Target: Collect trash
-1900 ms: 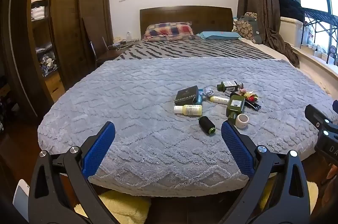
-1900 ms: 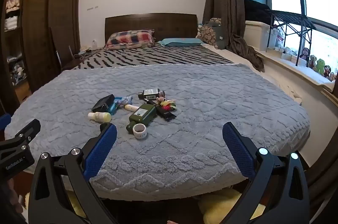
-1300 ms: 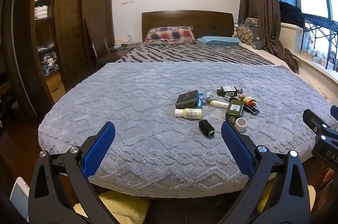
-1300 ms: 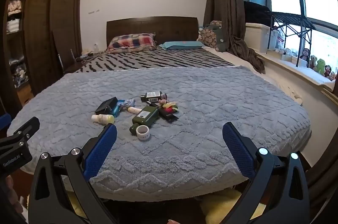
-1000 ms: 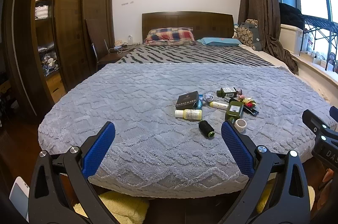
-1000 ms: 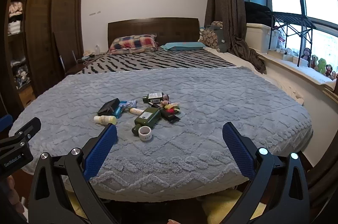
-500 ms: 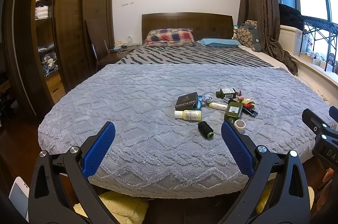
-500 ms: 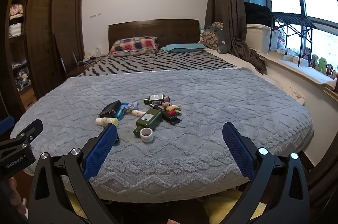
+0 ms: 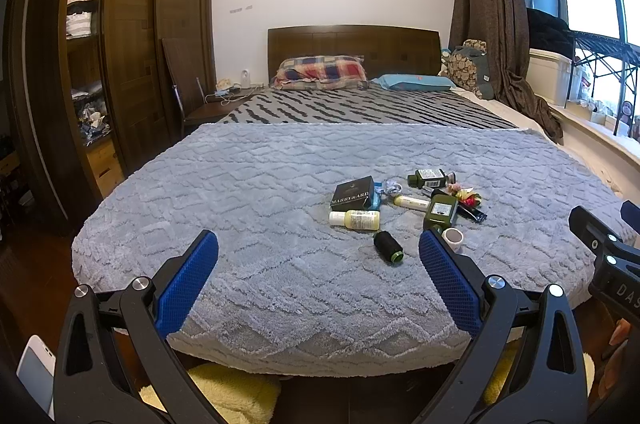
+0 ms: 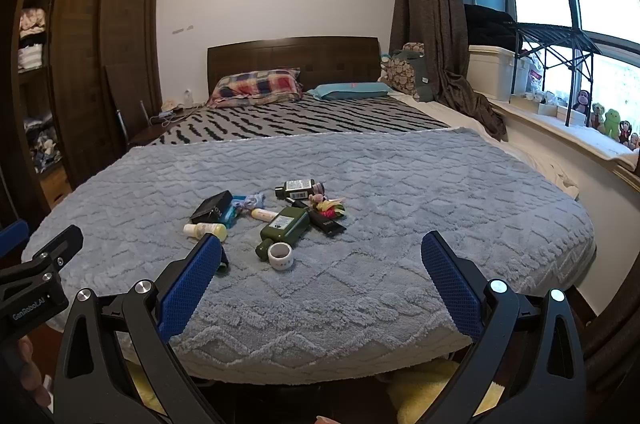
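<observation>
1. Centrally, a litter cluster lies on the grey blanket: black box, yellow bottle, large green bottle, tape roll, black spool.
2. Left gripper: jaws wide apart, empty, short of the blanket's near edge.
3. Right gripper: likewise spread, empty.

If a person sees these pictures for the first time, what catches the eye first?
First, the small heap of clutter in the middle of the grey blanket, with a dark green bottle in it. Then both tongs, left and right, wide open above the near edge.
</observation>
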`<state>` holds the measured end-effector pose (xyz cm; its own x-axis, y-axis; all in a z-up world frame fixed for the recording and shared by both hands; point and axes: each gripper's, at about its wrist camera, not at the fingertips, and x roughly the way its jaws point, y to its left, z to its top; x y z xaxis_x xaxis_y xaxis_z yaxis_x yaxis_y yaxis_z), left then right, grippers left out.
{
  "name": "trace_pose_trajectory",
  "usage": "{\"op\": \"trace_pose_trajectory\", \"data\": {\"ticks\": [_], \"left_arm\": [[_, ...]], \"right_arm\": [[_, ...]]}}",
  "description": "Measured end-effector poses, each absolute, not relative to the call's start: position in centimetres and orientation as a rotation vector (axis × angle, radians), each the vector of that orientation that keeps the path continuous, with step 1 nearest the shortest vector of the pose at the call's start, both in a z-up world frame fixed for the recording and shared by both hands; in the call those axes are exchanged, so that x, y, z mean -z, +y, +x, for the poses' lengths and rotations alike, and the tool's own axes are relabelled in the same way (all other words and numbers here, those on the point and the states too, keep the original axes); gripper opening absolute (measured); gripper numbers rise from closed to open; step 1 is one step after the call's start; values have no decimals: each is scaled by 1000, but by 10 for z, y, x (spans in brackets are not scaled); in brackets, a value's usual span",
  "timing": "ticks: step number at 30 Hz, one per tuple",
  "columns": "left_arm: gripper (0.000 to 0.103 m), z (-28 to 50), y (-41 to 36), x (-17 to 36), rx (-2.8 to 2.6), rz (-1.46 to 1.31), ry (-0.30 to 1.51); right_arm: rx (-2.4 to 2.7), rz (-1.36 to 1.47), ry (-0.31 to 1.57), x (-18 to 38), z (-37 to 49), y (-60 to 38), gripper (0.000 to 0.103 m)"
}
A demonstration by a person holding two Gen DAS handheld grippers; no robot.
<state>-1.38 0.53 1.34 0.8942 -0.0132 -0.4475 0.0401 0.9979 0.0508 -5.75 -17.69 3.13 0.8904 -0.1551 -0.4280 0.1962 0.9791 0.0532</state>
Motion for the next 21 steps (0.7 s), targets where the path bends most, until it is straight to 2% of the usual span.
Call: {"op": "trace_pose_trajectory", "data": {"ticks": [21], "left_arm": [[95, -14, 7, -18, 26, 52, 452]], "right_arm": [[174, 94, 429, -35, -58, -177, 100]]}}
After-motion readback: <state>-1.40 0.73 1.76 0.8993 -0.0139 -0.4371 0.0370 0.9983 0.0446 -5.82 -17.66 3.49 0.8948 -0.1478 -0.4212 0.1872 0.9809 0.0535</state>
